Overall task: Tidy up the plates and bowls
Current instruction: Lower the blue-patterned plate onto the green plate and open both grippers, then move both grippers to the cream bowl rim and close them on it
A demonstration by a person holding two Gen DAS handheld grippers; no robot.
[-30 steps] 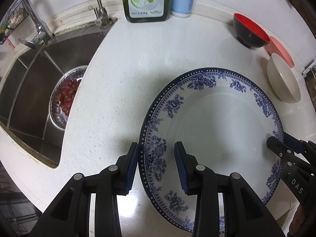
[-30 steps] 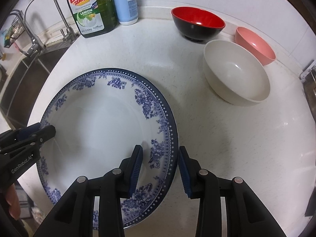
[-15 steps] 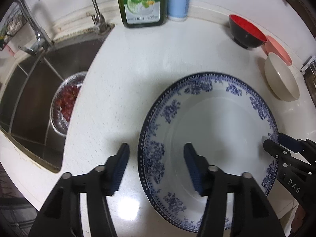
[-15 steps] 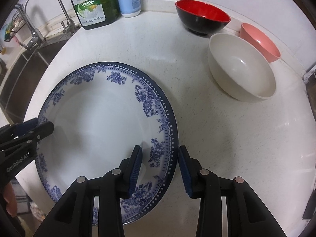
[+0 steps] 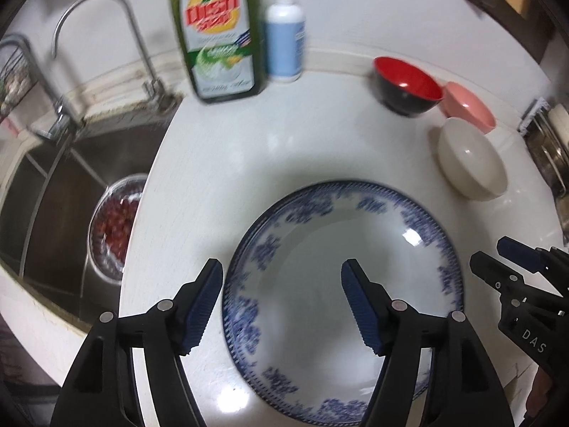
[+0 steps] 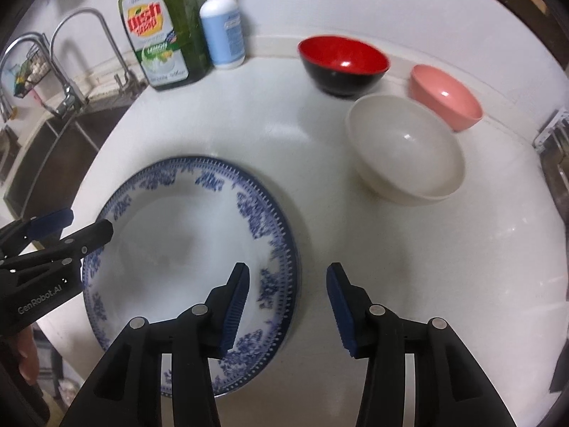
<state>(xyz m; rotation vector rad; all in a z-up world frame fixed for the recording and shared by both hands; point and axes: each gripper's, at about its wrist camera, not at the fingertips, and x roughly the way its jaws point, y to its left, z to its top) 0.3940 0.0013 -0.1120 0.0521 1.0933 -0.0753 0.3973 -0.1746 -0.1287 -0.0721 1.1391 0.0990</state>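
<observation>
A large blue-and-white floral plate (image 5: pixel 341 281) lies flat on the white counter; it also shows in the right wrist view (image 6: pixel 185 245). My left gripper (image 5: pixel 282 302) is open, its jaws wide apart above the plate's left rim. My right gripper (image 6: pixel 286 309) is open above the plate's right rim. Neither holds anything. A cream bowl (image 6: pixel 405 149), a red-and-black bowl (image 6: pixel 343 64) and a pink bowl (image 6: pixel 446 96) stand at the back right. In the left wrist view the cream bowl (image 5: pixel 471 160) sits right of the plate.
A sink (image 5: pixel 46 185) with a metal colander of red fruit (image 5: pixel 113 224) lies to the left, with taps behind. A green dish soap bottle (image 5: pixel 217 32) and a blue pump bottle (image 5: pixel 284 42) stand at the back wall. A metal rack (image 5: pixel 547 149) is at far right.
Both grippers have opened wide off the plate's rims and risen and pulled back. The plate stays flat on the counter.
</observation>
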